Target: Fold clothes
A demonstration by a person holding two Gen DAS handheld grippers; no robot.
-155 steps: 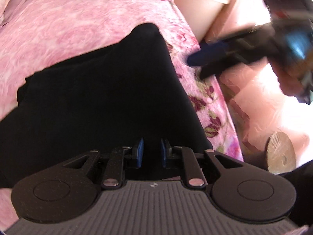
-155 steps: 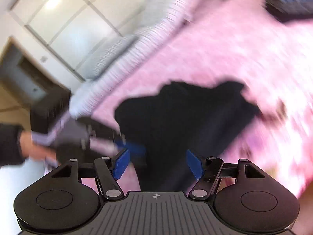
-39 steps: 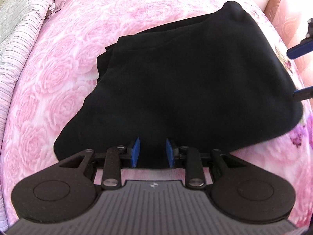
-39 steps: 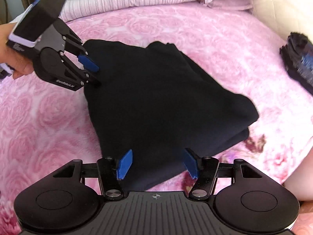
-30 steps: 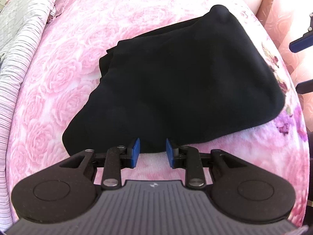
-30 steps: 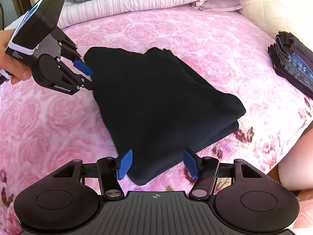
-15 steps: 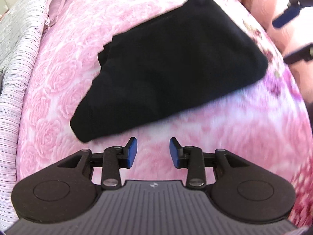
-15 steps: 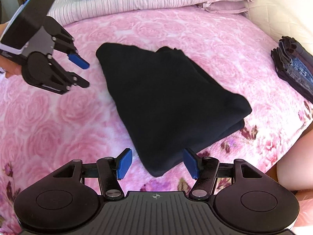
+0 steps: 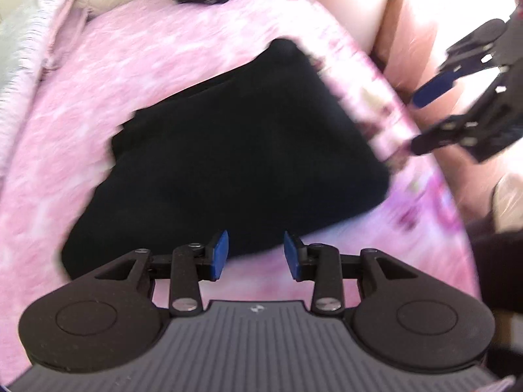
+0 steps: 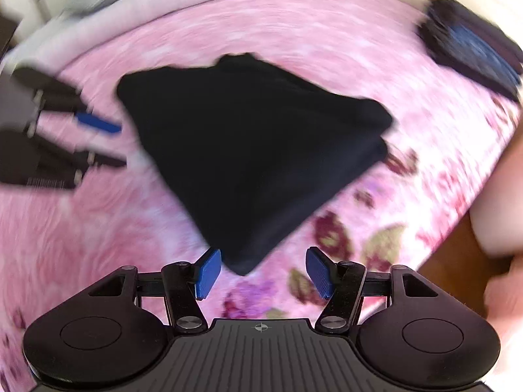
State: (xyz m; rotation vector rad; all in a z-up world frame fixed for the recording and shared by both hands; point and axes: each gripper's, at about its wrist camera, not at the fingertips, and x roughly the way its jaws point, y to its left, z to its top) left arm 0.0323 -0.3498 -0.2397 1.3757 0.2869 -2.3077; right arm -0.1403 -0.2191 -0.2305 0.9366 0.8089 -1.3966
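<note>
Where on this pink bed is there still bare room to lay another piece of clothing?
The widest bare stretch of the pink bedspread lies beside the folded black garment, toward the striped bedding. A narrower strip runs between the garment and that bedding. The far corner holds a dark clothes stack; the flowered edge is tight.

A black garment [image 9: 242, 150] lies folded into a thick, flat bundle on the pink floral bedspread [image 9: 163, 49].

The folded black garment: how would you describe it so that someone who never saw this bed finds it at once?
Look at the bed with the pink rose-patterned cover. The folded black garment lies alone in its middle, near the bed's edge. Unlike the dark stack of clothes further away, which shows blue, it is a single, plain black, thick bundle.
</note>
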